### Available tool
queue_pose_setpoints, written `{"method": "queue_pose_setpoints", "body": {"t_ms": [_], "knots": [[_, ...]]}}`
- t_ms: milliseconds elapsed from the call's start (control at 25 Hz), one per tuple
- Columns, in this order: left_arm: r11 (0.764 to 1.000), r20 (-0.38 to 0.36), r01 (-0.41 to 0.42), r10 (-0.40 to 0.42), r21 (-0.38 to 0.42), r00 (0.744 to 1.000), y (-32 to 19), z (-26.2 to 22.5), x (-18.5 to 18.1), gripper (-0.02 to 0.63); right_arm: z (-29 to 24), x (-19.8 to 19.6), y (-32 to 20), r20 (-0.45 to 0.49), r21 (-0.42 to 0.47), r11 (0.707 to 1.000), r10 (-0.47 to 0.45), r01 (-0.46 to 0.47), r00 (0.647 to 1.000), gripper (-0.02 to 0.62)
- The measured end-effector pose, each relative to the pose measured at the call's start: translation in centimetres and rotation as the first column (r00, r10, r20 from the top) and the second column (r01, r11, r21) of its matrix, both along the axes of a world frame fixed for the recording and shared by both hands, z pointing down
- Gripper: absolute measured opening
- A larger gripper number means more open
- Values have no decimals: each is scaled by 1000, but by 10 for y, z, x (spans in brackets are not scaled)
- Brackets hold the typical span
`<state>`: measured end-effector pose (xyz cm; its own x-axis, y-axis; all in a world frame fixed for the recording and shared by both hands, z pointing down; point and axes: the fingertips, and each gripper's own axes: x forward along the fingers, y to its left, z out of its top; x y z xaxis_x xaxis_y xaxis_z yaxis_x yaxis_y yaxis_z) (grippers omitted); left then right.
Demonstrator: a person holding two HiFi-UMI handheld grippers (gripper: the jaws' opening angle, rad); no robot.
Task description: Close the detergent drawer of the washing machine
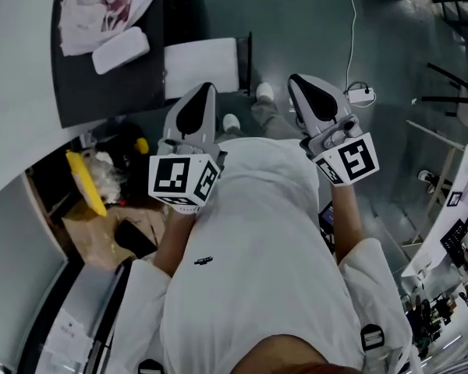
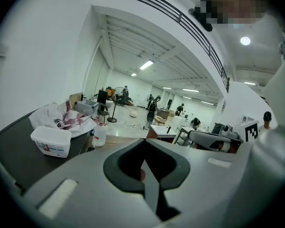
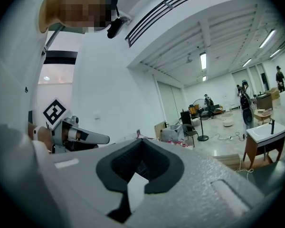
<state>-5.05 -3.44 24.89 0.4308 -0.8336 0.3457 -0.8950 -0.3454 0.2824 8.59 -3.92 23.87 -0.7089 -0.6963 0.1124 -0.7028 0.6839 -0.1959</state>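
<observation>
No washing machine or detergent drawer shows in any view. In the head view both grippers are held up in front of the person's white shirt (image 1: 249,248), pointing away from the body. My left gripper (image 1: 203,92) is shut with nothing in it, and the left gripper view shows its jaws (image 2: 143,148) pressed together. My right gripper (image 1: 299,82) is also shut and empty; its jaws (image 3: 140,146) meet in the right gripper view. Each gripper view catches the other gripper off to the side.
A dark table (image 1: 101,92) at upper left carries a heap of laundry (image 1: 101,6) and a white lidded box (image 1: 121,49). A white stool (image 1: 201,65) stands beside it. A yellow item (image 1: 86,181) and a cardboard box (image 1: 101,232) lie lower left. Desks crowd the right edge.
</observation>
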Motion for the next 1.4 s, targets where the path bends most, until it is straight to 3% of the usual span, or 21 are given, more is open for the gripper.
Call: {"method": "queue_pose_setpoints", "body": {"t_ms": [240, 480, 1040, 1400], "knots": [[997, 27, 70, -70, -15, 997, -29, 6, 20, 17, 20, 16, -41, 24, -33, 995, -89, 89, 996, 3], [982, 37, 181, -179, -50, 983, -41, 23, 14, 17, 52, 6, -59, -1, -61, 971, -232, 231, 973, 3], [958, 51, 218, -212, -184, 976, -42, 88, 8, 17, 129, -27, -60, 10, -163, 913, -378, 375, 926, 3], [942, 72, 239, -228, -237, 971, -45, 118, 4, 17, 184, -27, -60, -4, -247, 879, -423, 409, 906, 3]]}}
